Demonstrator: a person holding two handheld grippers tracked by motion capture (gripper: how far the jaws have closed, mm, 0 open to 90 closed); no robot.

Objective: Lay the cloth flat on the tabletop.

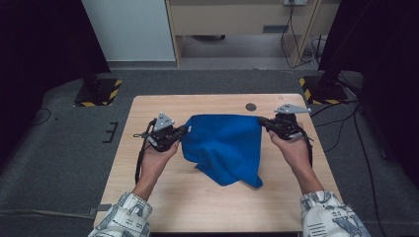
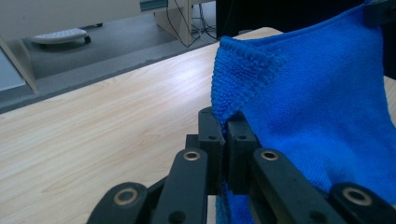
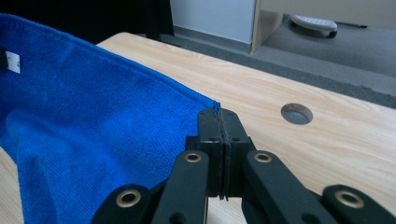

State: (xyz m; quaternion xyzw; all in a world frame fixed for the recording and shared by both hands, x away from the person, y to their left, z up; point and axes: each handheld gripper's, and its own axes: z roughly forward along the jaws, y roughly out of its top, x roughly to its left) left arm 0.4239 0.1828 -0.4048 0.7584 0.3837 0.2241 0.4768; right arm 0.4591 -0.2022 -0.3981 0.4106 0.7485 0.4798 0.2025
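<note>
Blue microfibre cloth [image 1: 223, 145] is being held up by 2 top corners, left gripper [image 1: 184, 130] & right gripper [image 1: 262, 121] both clamped on it, lower part sagging onto wooden table [image 1: 197, 197]; spreading/folding probably not yet done.

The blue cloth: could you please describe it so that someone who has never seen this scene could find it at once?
Start at the light wooden table in the middle of the grey floor. Over its centre, between the person's two hands, hangs the blue cloth, stretched by its upper corners between the left tongs and the right tongs, both shut on it. It is the only soft, vivid blue thing there; its lower end sags onto the wood.
</note>
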